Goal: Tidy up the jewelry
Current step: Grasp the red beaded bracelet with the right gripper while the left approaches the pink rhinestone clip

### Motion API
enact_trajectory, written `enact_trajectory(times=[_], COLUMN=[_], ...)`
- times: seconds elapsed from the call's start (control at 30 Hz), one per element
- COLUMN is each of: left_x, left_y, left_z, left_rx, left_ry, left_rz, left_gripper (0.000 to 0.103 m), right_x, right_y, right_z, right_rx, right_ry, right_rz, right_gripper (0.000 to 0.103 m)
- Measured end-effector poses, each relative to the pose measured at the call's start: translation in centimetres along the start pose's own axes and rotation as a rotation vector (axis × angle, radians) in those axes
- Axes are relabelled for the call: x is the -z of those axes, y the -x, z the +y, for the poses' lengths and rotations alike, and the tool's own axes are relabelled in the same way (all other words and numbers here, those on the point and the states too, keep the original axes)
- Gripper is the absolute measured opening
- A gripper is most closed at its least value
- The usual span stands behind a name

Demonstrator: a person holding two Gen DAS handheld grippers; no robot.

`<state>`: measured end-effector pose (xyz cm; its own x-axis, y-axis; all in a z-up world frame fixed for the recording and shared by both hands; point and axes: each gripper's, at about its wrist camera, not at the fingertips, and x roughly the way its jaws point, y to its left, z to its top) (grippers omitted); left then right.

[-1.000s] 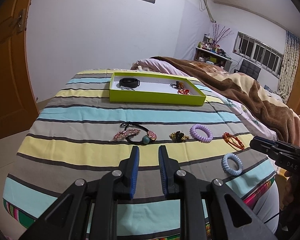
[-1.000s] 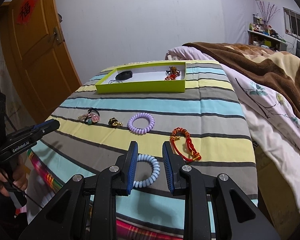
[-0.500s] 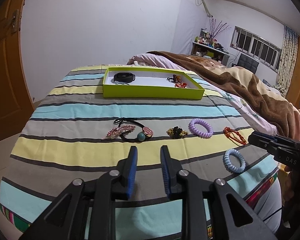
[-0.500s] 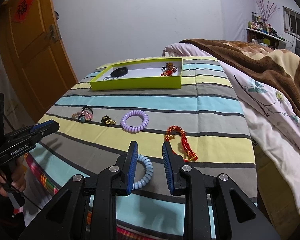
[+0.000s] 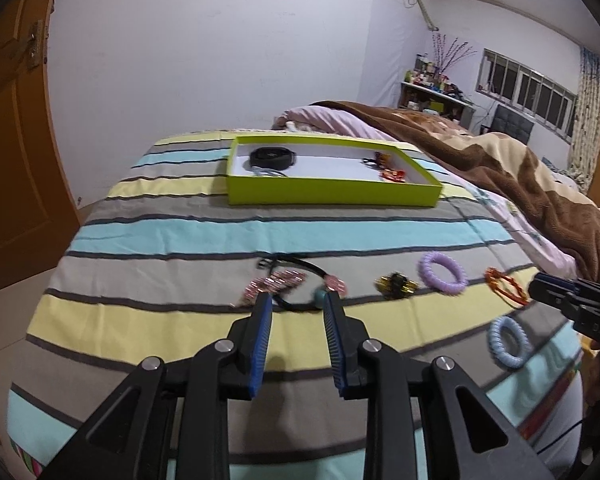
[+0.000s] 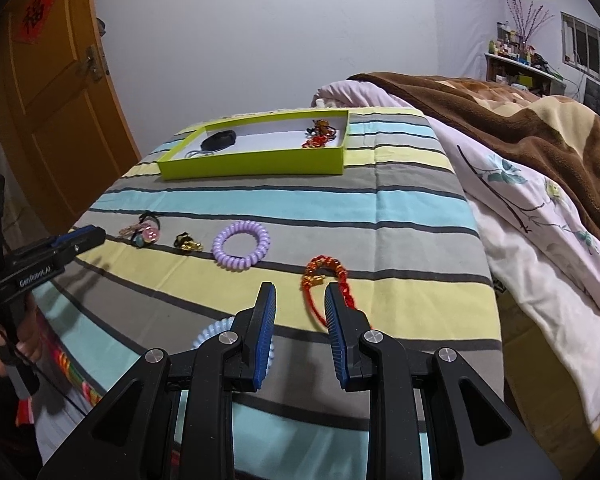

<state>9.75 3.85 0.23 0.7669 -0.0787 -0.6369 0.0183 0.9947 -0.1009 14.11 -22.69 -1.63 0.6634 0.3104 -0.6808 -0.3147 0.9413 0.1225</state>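
Observation:
On the striped cloth lies a row of jewelry: a pink rhinestone clip, a black hair tie with a teal bead, a gold-black clip, a purple coil tie, a red beaded bracelet and a pale blue coil tie. My left gripper hovers just short of the black hair tie; its jaws are opening and grip nothing. My right gripper stands open, its tips framing the near part of the red bracelet without touching it. The blue coil is half hidden under its left finger.
A lime-green tray sits at the far end of the cloth, holding a black item and red trinkets. A brown blanket and floral quilt lie to the right. An orange door stands left.
My left gripper's jaws have spread wider and it has moved in toward the black hair tie. My right gripper has shifted from over the blue coil to the red bracelet.

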Motion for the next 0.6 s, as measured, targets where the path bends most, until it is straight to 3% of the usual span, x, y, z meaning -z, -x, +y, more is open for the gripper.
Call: enact_trajectory(times=[0.23, 0.6], left_x=[-0.7, -1.3], left_y=[-1.7, -4.0], left_z=[1.5, 2.1], left_rx=[-0.039, -0.020], left_ry=[-0.008, -0.034], left_rz=[0.029, 0.084], left_gripper=[0.028, 0.032], right_x=[-0.2, -0.3], right_y=[-1.2, -2.5], right_z=[-0.5, -1.4], right_rx=[0.018, 0.050], right_ry=[0.010, 0.014], right_rz=[0.026, 0.051], right_gripper=[0.026, 0.026])
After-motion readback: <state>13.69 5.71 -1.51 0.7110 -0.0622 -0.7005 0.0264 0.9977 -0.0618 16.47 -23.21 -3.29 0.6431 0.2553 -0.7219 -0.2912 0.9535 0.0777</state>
